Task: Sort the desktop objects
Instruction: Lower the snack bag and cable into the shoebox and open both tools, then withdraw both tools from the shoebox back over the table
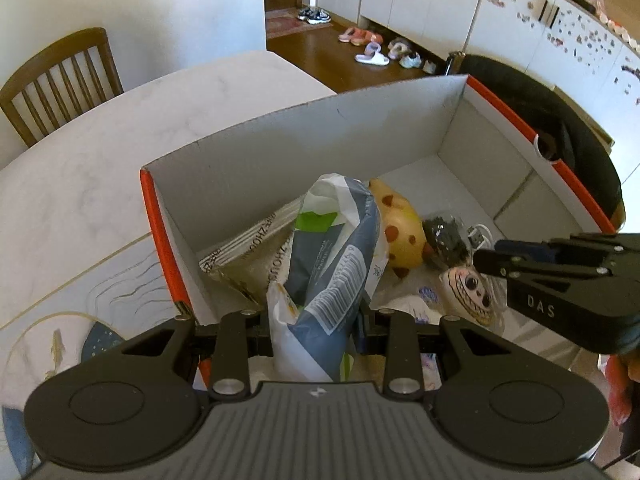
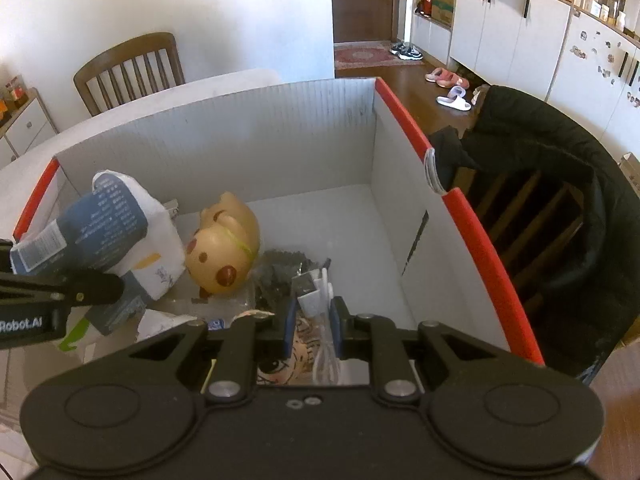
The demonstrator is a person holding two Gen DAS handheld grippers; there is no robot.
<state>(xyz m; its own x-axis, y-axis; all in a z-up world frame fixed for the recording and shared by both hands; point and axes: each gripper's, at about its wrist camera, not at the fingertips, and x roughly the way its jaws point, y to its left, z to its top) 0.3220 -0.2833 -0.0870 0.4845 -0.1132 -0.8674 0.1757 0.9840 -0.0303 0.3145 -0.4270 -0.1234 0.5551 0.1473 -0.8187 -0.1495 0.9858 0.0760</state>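
Inside the box (image 1: 400, 120), left fingers (image 1: 362, 320) pinch the tissue pack (image 1: 332, 264).

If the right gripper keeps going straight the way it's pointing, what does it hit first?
The right gripper, shut on a white charger and cable, points down into the box. The charger would probably meet the bag of black bits first, though depth is unclear.
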